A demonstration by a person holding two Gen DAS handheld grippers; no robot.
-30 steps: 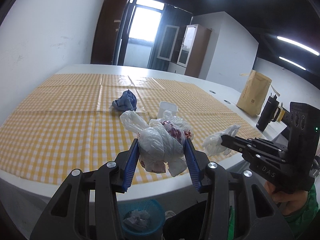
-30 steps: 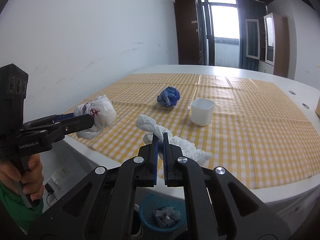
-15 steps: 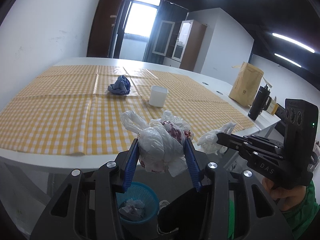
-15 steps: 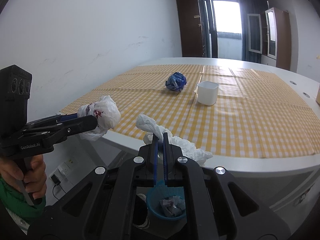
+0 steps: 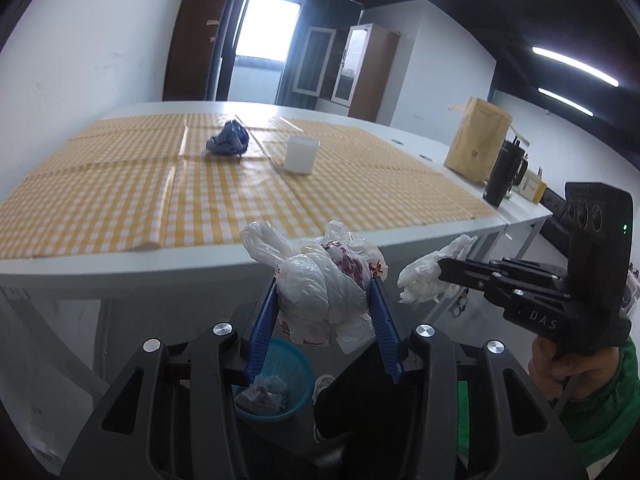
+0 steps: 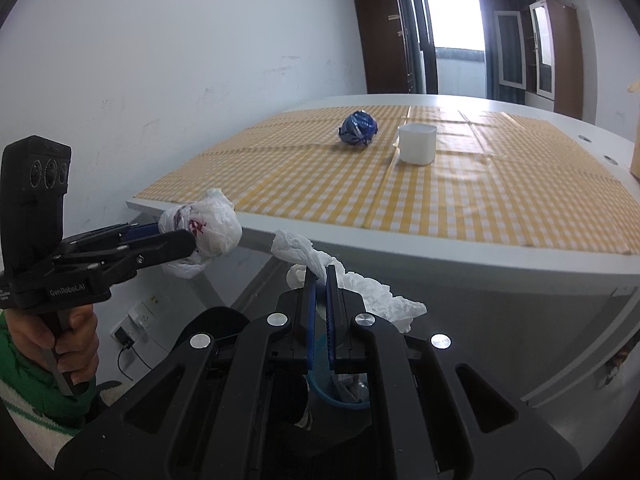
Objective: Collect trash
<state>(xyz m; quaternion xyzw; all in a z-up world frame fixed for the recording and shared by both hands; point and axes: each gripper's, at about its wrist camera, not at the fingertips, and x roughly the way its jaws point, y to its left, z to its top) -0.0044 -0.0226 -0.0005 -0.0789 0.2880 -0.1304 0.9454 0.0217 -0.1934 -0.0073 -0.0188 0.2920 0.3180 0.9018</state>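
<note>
Two grippers, both past table [image 5: 120,276] edge, above floor. Left gripper [image 5: 324,300]: fingers partly open, clamped on one bunched white plastic bag [image 5: 324,292] with red print. Right gripper [image 6: 319,280]: fingers nearly closed, pinching one crumpled white tissue [image 6: 360,284]. One blue basket [image 5: 280,384] on floor below, crumpled paper inside. On checkered cloth [image 6: 440,188]: one blue crumpled wad [image 6: 359,127], one white cup [image 6: 417,143].
</note>
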